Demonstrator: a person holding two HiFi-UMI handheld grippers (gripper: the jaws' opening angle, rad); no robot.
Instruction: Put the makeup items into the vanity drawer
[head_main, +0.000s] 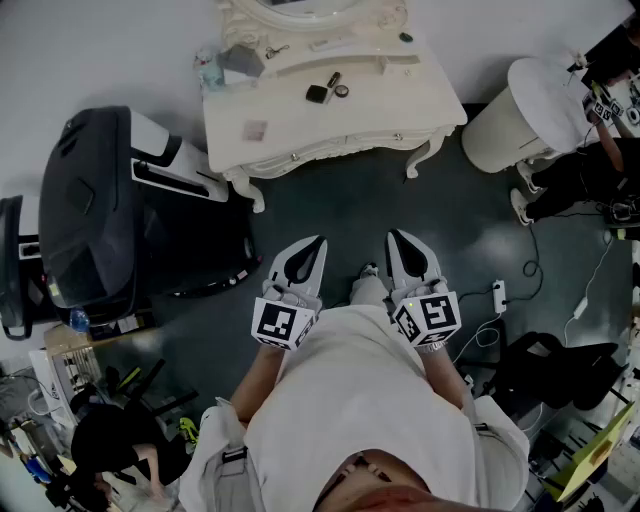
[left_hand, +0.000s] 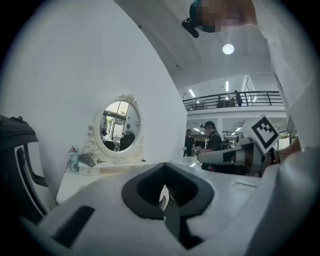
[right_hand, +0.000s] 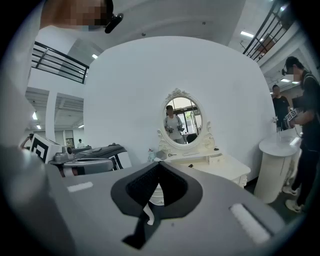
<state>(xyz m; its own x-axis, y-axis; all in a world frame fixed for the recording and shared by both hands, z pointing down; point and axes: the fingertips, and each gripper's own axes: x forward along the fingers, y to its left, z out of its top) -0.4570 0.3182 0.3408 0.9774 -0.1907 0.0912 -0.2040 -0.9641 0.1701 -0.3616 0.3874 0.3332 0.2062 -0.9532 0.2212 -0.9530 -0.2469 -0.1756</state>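
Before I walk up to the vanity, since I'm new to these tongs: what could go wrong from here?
1. A plug strip and its cable lie on the floor to your right: a trip hazard.
2. The black case and tube lie close together on the vanity; grabbing one may knock the other.
3. The drawer looks shut; left tongs and right tongs, both shut and empty, must open it first.

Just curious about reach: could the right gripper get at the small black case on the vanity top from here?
Probably not yet. Nothing blocks it, but the right gripper sits close to the body, with dark floor between it and the vanity where the small black case lies. Its jaws are shut too.
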